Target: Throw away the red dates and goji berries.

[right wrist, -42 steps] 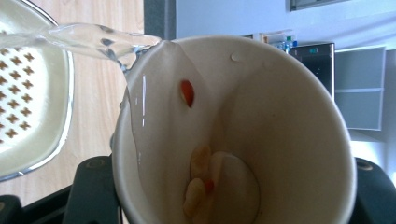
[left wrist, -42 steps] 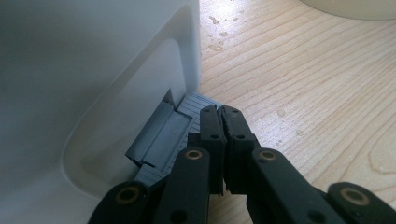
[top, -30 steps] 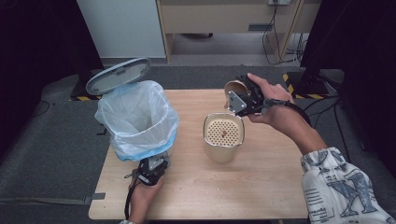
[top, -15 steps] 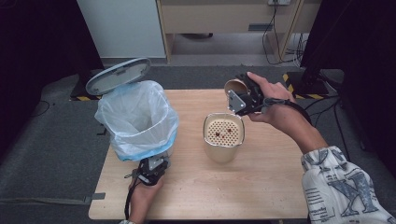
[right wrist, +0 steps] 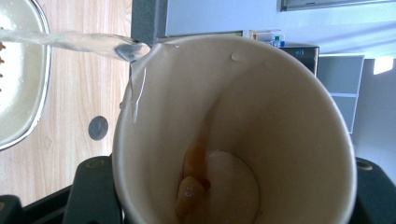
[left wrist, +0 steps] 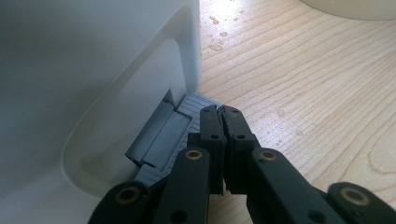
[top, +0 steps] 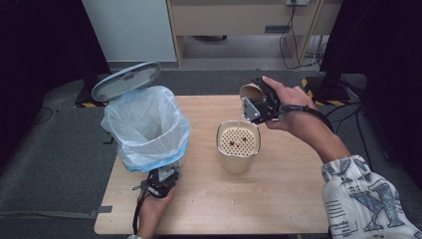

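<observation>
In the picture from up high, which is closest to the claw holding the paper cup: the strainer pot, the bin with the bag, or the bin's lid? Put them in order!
Starting from the right claw, which grips the tilted paper cup:
1. Strainer pot, right below it, mid-table.
2. Bagged bin, on the table's left side.
3. Bin lid, flipped up behind the bin, farthest left.

A wooden table (top: 278,199) bears a lined bin (top: 147,132) and strainer pot (top: 238,147).

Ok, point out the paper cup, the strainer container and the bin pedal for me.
paper cup (right wrist: 261,121): right gripper view, on its inner wall.
strainer container (top: 238,140): high view, on its perforated top.
bin pedal (left wrist: 163,135): left gripper view, on the grey pedal's flat face.
</observation>
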Demonstrator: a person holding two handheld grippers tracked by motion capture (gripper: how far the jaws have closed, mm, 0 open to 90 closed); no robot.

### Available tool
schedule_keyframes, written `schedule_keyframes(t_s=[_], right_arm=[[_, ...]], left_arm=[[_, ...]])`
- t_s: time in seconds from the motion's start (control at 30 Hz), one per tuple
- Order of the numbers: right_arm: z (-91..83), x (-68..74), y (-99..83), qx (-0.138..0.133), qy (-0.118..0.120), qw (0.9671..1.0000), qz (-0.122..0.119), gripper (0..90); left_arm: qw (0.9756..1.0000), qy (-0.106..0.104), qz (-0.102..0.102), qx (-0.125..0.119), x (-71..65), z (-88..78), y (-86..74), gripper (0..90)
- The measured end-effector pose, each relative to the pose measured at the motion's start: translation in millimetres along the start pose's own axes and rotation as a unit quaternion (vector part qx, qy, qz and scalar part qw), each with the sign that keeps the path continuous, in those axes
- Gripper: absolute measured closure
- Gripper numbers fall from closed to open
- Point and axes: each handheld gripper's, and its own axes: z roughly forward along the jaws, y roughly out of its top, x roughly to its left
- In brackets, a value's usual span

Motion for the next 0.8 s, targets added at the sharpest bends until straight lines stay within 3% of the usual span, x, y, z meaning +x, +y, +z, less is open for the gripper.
schedule_keyframes(t_s=[0.37, 0.8], right_arm=[[0.1, 0.5, 1.2, 0.006, -0.005, 0.9998, -0.017, 36.4], [-0.7, 0.0, 0.6, 0.006, -0.007, 0.9998, -0.017, 36.4]], left_arm=[[1.0000, 0.000, 0.000, 0.001, 0.0, -0.1, 0.0, 87.2], [1.0000, 0.000, 0.001, 0.001, -0.1, -0.2, 0.1, 87.2]])
